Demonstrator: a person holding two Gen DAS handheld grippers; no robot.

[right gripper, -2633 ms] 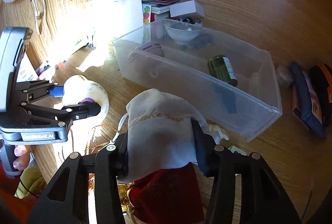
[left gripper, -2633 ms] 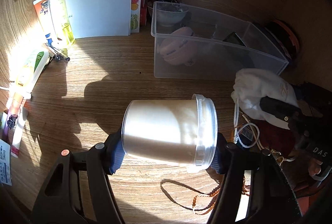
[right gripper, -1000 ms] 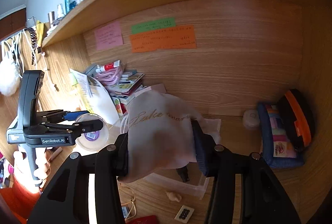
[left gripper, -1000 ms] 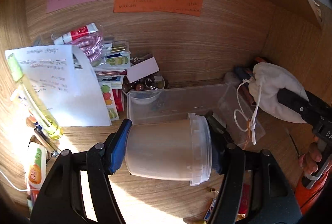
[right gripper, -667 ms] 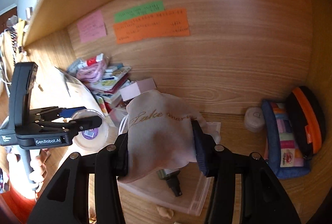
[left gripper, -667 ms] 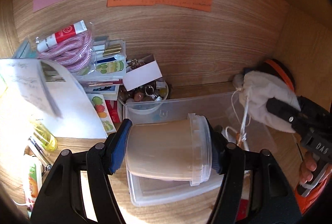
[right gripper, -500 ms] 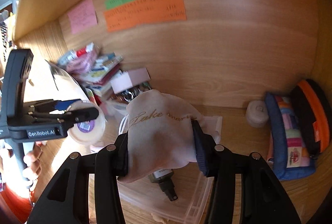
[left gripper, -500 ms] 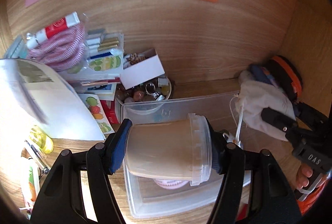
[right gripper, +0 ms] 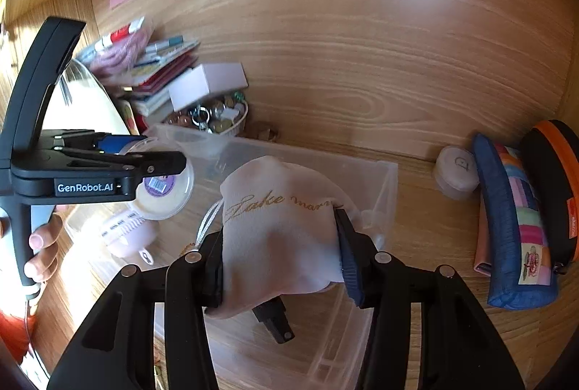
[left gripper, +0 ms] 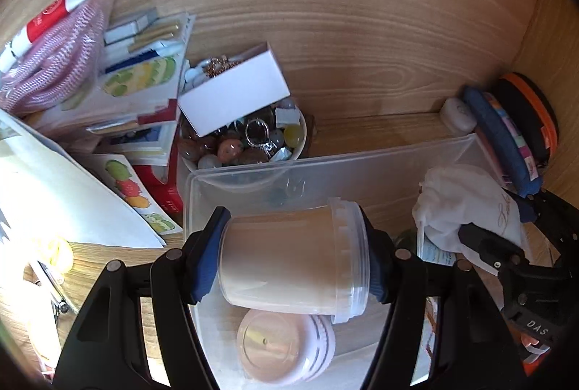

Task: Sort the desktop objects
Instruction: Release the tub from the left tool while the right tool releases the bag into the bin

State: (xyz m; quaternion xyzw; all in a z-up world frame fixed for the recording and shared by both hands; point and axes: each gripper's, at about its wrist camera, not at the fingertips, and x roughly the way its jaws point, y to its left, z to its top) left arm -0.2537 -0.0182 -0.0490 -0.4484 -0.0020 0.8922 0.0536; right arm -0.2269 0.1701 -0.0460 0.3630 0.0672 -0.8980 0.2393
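Observation:
My left gripper [left gripper: 289, 259] is shut on a translucent lidded plastic jar [left gripper: 289, 263], held sideways above the left end of the clear plastic bin [left gripper: 362, 158]. A pink round case [left gripper: 282, 350] lies in the bin under the jar. My right gripper [right gripper: 280, 256] is shut on a white drawstring pouch [right gripper: 278, 230] with gold lettering, held above the bin [right gripper: 383, 194]. The pouch also shows in the left wrist view [left gripper: 466, 205], and the jar in the right wrist view [right gripper: 163, 194]. A dark bottle [right gripper: 273, 317] lies in the bin, partly hidden under the pouch.
A white bowl of trinkets [left gripper: 249, 140] with a white box [left gripper: 231, 97] on it stands behind the bin. Books and a paper bag [left gripper: 54, 187] stand at left. A small round jar [right gripper: 456, 173] and pencil cases [right gripper: 514, 227] stand at right by the wooden wall.
Both grippers rose from the desk with the jar and the pouch, moved forward over the bin and tilted downward; the bin's inside and the pink case are now below them.

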